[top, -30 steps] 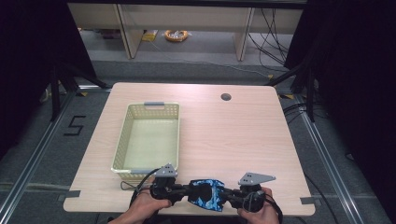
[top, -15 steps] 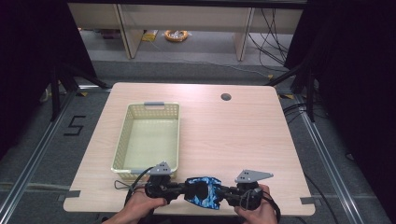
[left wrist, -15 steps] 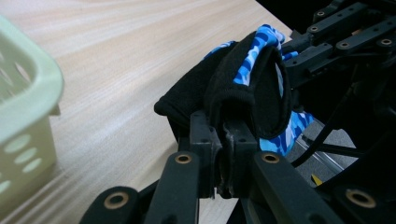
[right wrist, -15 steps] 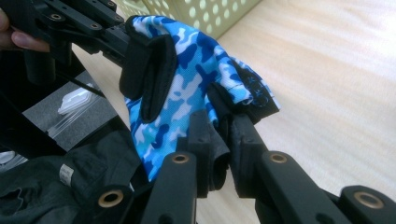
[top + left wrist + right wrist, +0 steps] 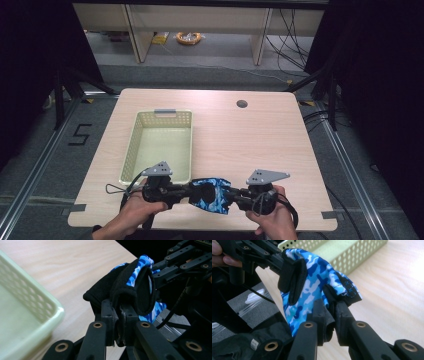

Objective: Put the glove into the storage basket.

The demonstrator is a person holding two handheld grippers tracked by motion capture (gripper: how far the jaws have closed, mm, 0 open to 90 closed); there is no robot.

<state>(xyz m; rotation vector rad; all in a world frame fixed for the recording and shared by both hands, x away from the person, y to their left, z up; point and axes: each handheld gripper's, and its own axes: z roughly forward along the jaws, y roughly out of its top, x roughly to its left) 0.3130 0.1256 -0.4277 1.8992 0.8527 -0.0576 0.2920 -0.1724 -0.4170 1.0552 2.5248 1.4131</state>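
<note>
A blue camouflage glove with black trim (image 5: 210, 194) hangs between both grippers above the table's near edge. My left gripper (image 5: 187, 191) is shut on the glove's black cuff (image 5: 125, 290). My right gripper (image 5: 231, 196) is shut on the patterned finger end (image 5: 329, 293). In the left gripper view the black fabric bunches over the closed jaws, and the right gripper (image 5: 175, 267) shows beyond it. In the right gripper view the glove (image 5: 312, 282) stretches from my jaws to the left gripper (image 5: 259, 252).
A pale green perforated basket (image 5: 131, 150) stands empty on the left half of the wooden table (image 5: 260, 145), just beyond the left gripper. A round cable hole (image 5: 242, 104) lies at the table's far right. Metal floor rails and dark curtains flank the table.
Both grippers and the glove have drifted slightly left and nearer the front edge. The hold on the glove is unchanged.
</note>
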